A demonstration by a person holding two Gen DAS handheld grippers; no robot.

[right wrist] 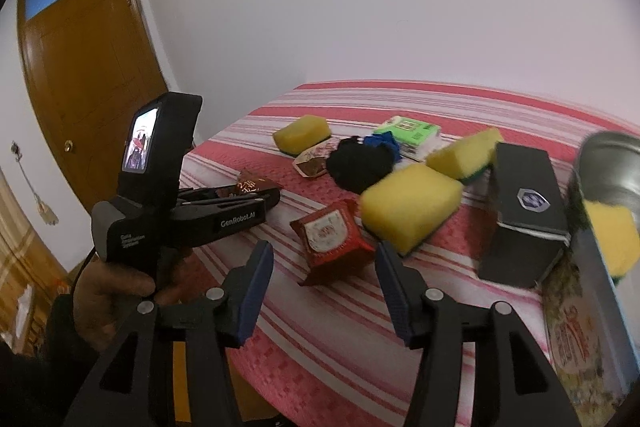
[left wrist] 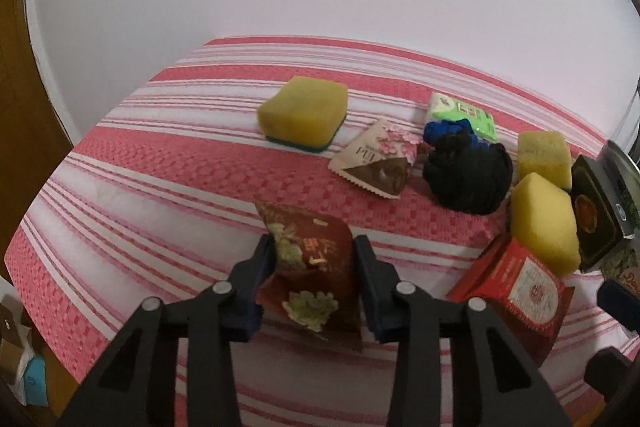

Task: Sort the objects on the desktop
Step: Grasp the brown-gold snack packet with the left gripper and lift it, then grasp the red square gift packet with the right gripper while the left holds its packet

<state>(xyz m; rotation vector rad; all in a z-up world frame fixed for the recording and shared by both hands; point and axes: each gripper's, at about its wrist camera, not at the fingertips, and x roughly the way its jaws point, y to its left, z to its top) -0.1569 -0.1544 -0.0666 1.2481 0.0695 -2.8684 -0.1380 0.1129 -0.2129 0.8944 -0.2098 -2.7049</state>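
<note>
The left gripper (left wrist: 314, 259) was clamped on a dark red packet (left wrist: 316, 275), which lay between its pads on the table (left wrist: 160, 219). The right gripper (right wrist: 324, 279) stood half open and empty, a red box (right wrist: 330, 231) just ahead between its fingers. Beyond lay sponges (right wrist: 408, 207), striped pink cloth (right wrist: 400, 327), white wall (right wrist: 360, 7) and, left, a brown door (right wrist: 88, 75).

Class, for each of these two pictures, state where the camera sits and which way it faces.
Left wrist: on the left gripper, facing down onto the striped tablecloth; its fingers clamp a dark red snack packet.
Right wrist: on the right gripper, facing across the table past a red packet; jaws open, empty; the person's left hand shows.
Shared: yellow sponges, black cloth bundle.
</note>
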